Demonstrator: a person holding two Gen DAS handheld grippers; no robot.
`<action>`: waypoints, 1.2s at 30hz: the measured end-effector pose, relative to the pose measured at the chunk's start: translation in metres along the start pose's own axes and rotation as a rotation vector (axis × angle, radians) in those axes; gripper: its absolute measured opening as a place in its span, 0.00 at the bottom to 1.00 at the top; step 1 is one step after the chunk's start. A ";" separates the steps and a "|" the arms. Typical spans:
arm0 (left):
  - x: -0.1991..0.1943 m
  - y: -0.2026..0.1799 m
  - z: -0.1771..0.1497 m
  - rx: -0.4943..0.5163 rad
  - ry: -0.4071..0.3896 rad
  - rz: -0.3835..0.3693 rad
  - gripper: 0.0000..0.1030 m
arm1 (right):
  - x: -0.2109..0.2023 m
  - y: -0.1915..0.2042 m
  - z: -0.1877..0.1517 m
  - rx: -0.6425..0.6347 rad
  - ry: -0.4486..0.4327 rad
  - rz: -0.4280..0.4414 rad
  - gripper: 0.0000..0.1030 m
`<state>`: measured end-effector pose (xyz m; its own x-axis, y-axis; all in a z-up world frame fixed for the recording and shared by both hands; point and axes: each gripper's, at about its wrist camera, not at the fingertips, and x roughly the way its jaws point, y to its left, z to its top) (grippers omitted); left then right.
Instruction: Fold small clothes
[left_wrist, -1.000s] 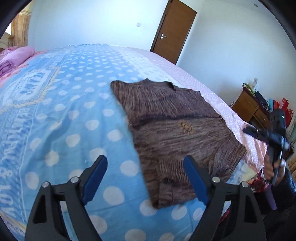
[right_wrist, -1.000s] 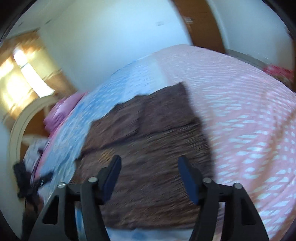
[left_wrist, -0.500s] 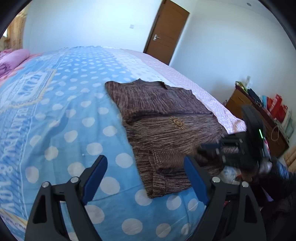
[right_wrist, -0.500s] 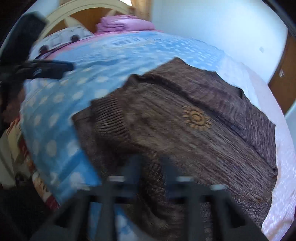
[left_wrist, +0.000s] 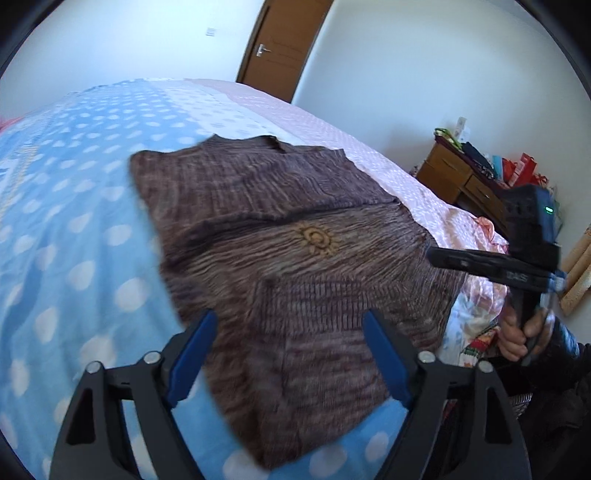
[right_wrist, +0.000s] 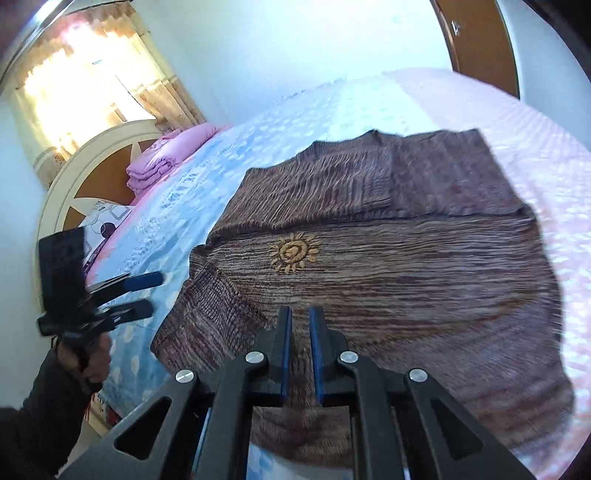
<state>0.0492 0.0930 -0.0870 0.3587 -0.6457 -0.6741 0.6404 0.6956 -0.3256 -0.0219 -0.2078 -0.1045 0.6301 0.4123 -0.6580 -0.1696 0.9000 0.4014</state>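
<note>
1. Brown knit sweater (left_wrist: 295, 258) lies flat on the bed (left_wrist: 74, 258), part on the blue dotted cover, part on the pink side, with the far part folded over and a little gold sun (right_wrist: 293, 252) showing on the front
2. Left gripper (left_wrist: 291, 347) hangs over the near hem, jaws wide but closing in; there's sweater below the gap, pads not pressing on it
3. Right gripper (right_wrist: 298, 347) sits over the sweater's near right part, jaws drawn in to a narrow slit, and nothing seems pinched between the pads
4. Both pictures are a bit smeary
</note>
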 end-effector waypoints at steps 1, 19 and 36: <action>0.007 0.001 0.002 -0.002 0.008 0.000 0.76 | -0.006 0.000 -0.002 -0.001 -0.007 -0.011 0.10; 0.030 0.006 -0.005 -0.059 0.033 -0.032 0.50 | -0.053 -0.063 -0.006 0.173 -0.083 -0.094 0.10; 0.030 -0.002 -0.011 -0.091 0.020 -0.058 0.41 | -0.057 -0.110 -0.001 0.051 -0.045 -0.321 0.61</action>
<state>0.0516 0.0757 -0.1142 0.3088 -0.6799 -0.6652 0.5951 0.6836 -0.4225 -0.0398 -0.3304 -0.1120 0.6786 0.1008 -0.7276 0.0808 0.9743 0.2104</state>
